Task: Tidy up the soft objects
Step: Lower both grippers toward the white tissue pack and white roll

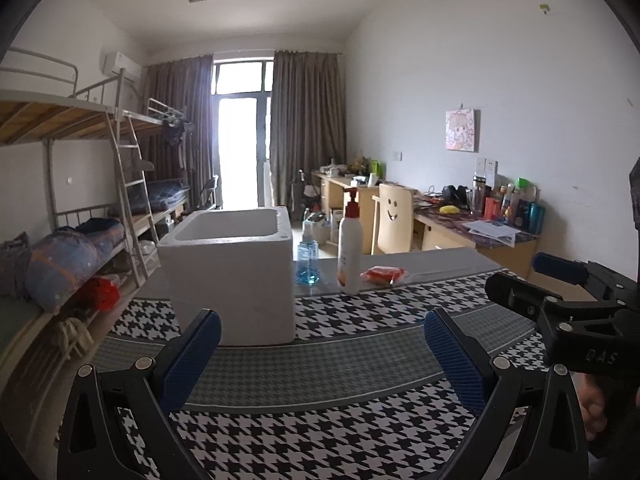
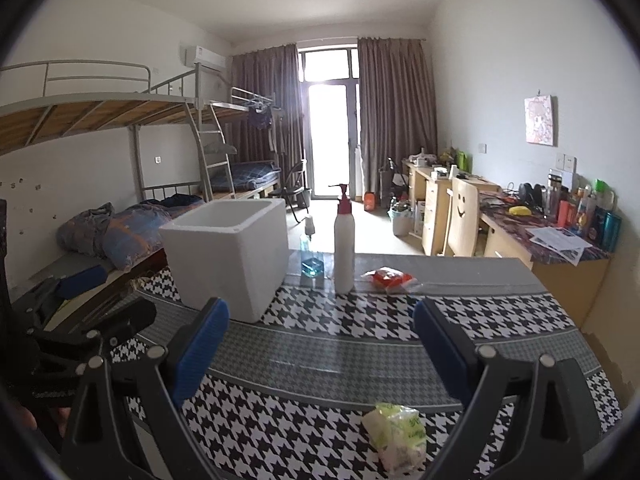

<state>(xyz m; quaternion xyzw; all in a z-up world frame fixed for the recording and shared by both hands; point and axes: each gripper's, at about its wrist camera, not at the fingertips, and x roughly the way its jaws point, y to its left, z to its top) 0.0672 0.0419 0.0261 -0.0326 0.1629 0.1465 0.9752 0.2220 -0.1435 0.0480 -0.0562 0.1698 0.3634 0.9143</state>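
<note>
Right wrist: two soft packets (image 2: 389,279) (image 2: 397,435), one foam box (image 2: 228,252).

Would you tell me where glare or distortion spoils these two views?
Left wrist view: the balcony door is blown out white and the bunk bed rails bow. Right wrist view: the same door glares; the tablecloth stripes curve, corners vignetted black.

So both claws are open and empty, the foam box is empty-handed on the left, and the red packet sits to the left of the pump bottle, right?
Not quite. In both wrist views the red packet lies to the right of the pump bottle, not the left. The rest holds: left claw and right claw are open and empty, foam box on the left.
</note>
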